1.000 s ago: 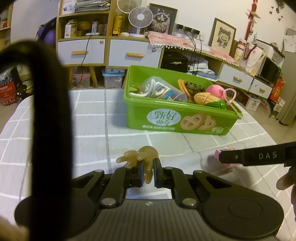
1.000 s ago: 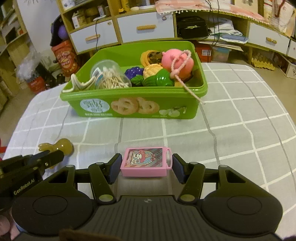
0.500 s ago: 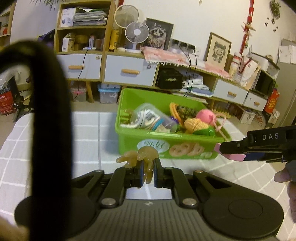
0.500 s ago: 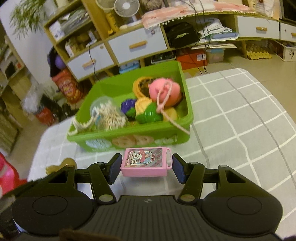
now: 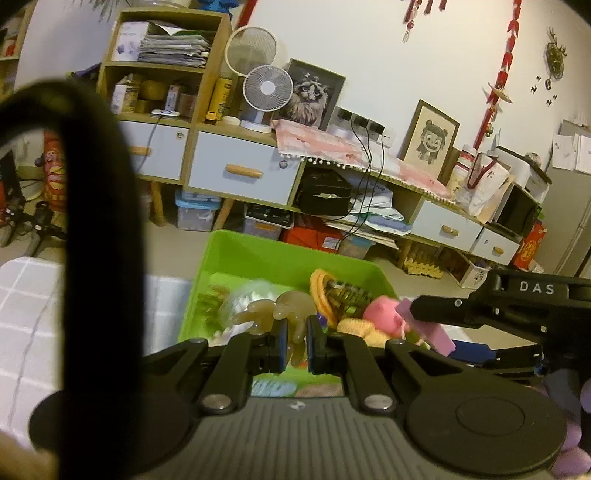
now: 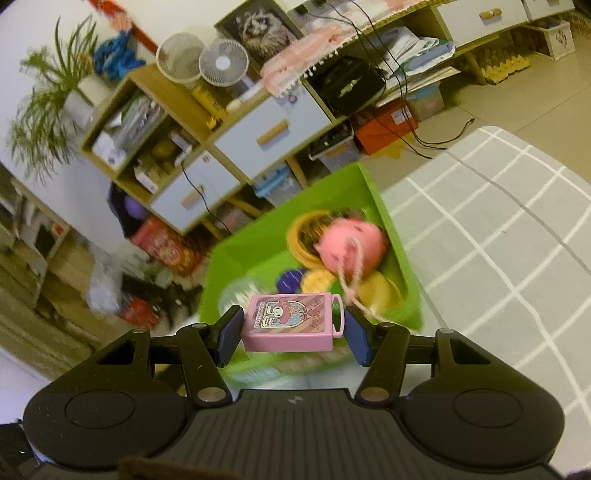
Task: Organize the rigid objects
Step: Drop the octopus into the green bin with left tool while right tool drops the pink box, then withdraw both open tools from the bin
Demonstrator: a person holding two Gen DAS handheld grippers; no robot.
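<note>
Your left gripper [image 5: 294,345] pinches a tan hand-shaped toy [image 5: 280,314] at lower centre, before the green bin [image 5: 258,254]. Your right gripper [image 6: 291,332] clamps a pink cartoon box [image 6: 291,321] at lower centre, over the bin's near edge.

This is a lived-in home, likely a living room. Wooden shelving [image 5: 162,74] with pale-blue drawers [image 5: 243,171] runs along the wall, crowded with papers, boxes and two small fans [image 5: 263,88]. Framed pictures [image 5: 430,136] lean against the wall, red ornaments [image 5: 511,33] hang above, and a potted plant [image 6: 48,107] tops the shelving.
</note>
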